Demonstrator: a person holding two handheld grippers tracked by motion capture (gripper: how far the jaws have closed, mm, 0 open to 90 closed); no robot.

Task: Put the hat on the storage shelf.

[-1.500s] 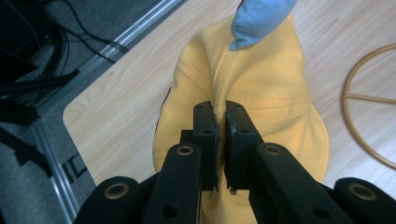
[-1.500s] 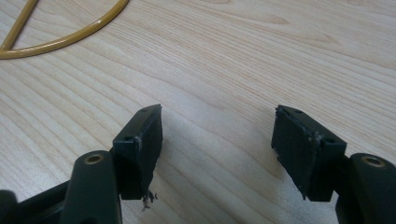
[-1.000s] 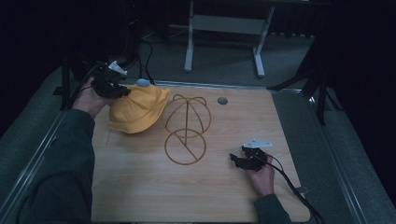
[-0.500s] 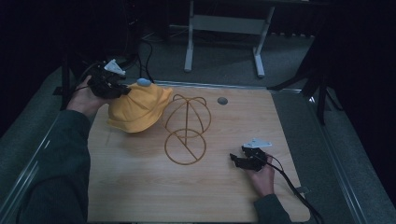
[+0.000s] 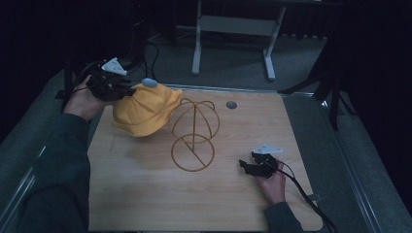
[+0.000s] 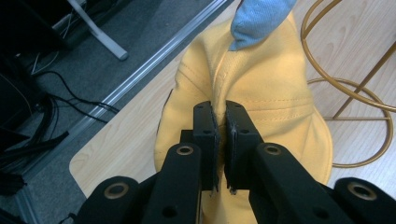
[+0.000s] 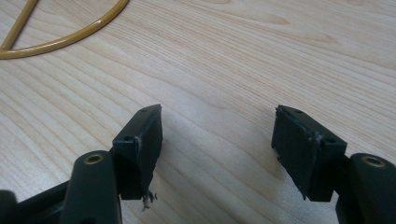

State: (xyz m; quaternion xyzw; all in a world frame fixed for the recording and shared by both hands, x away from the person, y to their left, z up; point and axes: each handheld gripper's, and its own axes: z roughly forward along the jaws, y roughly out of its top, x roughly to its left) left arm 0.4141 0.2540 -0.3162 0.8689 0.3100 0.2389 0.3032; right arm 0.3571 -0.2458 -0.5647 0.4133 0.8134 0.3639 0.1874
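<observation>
Nearest the person's edge of the desk (image 5: 145, 204), the right gripper (image 5: 248, 167) rests low over the bare wood near the right-hand near corner, held in the right hand (image 5: 273, 183). Its own view shows the two black jaws spread wide with nothing between them but wood grain, and a curve of the gold wire at the upper left. Against the frames from a second and half a second ago, this gripper and hand lie in the same spot.

Toward the middle of the desk stands the gold wire hat stand (image 5: 193, 130), a ring base flat on the wood with a domed cage of hoops rising from it. It has not shifted from the earlier frames.

Beyond it, at the far left corner of the desk, the left gripper (image 5: 127, 89) is clamped on the yellow cap (image 5: 143, 110); in the left gripper view the jaws are pressed together on a fold of the yellow fabric (image 6: 261, 93), with a pale blue button or tab (image 6: 257, 21) at the crown just above. The cap hangs lifted off the desk, its right side touching or just beside the stand's dome. Compared with a second ago the cap sits slightly higher and the left hand (image 5: 85, 102) has drawn a little outward past the left edge.

A small grey round disc (image 5: 231, 104) lies near the far edge, right of the stand. No readable writing or brand shows on the cap, the grippers or the desk.
</observation>
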